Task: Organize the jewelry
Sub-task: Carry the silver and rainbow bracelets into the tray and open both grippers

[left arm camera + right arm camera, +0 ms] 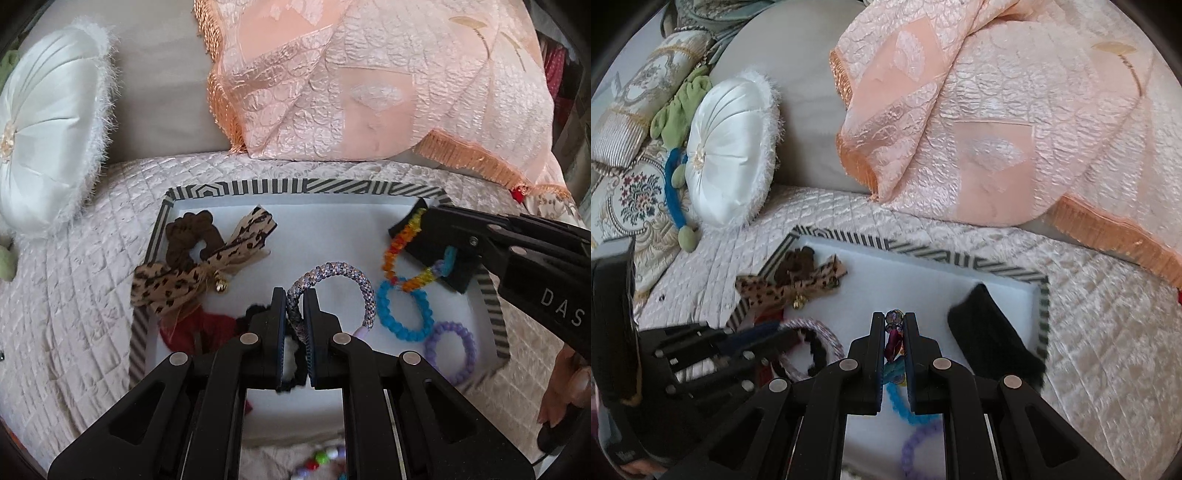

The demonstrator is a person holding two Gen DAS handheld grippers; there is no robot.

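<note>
- While the left wrist view looks down into a striped-edged tray (pixel 236 188) lying on a quilted bedspread (pixel 74 295), the left gripper (pixel 295 306) has its jaws pressed together on a grey braided hair tie (pixel 332 277), whose loop arcs up and to the right of the fingertips.
- Left in that tray lie a brown scrunchie (pixel 184 236) and a leopard-print bow (pixel 207 273) with a small gold bell, the two touching; a red fabric piece (pixel 199 328) sits just below them.
- Right in the tray, a blue coil ring (pixel 402 314) and a purple coil ring (pixel 450 350) lie side by side, with a rainbow coil band (pixel 399 243) above them reaching up to the right gripper (pixel 443 258), which enters from the right edge.
- From the right wrist view, the right gripper (pixel 894 325) is clamped on a small beaded piece (pixel 894 317), with blue coil (pixel 897 402) trailing below its fingers.
- A black pad (pixel 990 332) lies in the tray's right corner, and the left gripper (pixel 738 343) shows at lower left.
- Behind stand a white round cushion (pixel 731 155) and a peach fringed cloth (pixel 997 129).
</note>
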